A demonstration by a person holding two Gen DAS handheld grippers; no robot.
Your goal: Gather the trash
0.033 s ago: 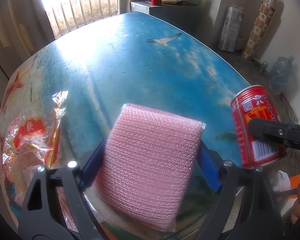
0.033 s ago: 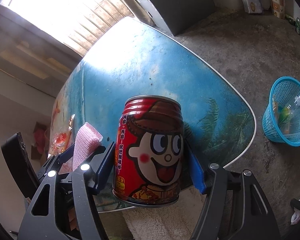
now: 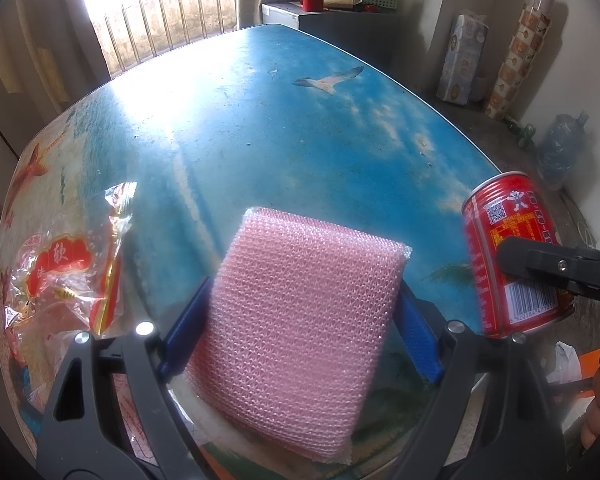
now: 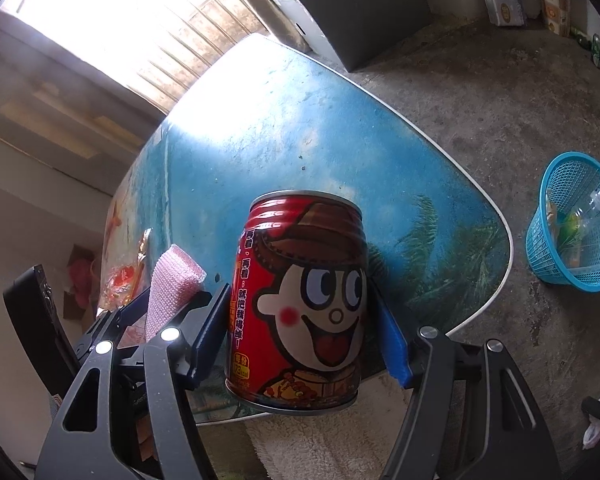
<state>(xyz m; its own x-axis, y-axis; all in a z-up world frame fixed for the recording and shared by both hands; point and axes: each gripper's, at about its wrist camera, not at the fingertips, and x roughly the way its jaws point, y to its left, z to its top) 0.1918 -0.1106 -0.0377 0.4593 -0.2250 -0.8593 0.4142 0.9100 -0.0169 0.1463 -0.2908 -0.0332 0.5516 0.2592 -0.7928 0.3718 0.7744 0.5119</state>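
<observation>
The red can (image 4: 300, 300) sits upright between the blue pads of the right gripper (image 4: 300, 336), which clamp its two sides and hold it over the near edge of the blue table (image 4: 284, 128). The left gripper (image 3: 300, 320) grips a pink bubble-wrap pad (image 3: 300, 320), with a clear wrapper (image 3: 68, 272) lying to its left. Nothing differs between the paired frames.

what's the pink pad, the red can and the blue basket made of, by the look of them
Pink pad: probably plastic bubble wrap, folded; rows of small shiny bubbles. Red can: likely metal with glossy printed coating; ribbed shoulder, silvery rim. Blue basket: seemingly moulded plastic; uniform colour, open lattice wall.
</observation>
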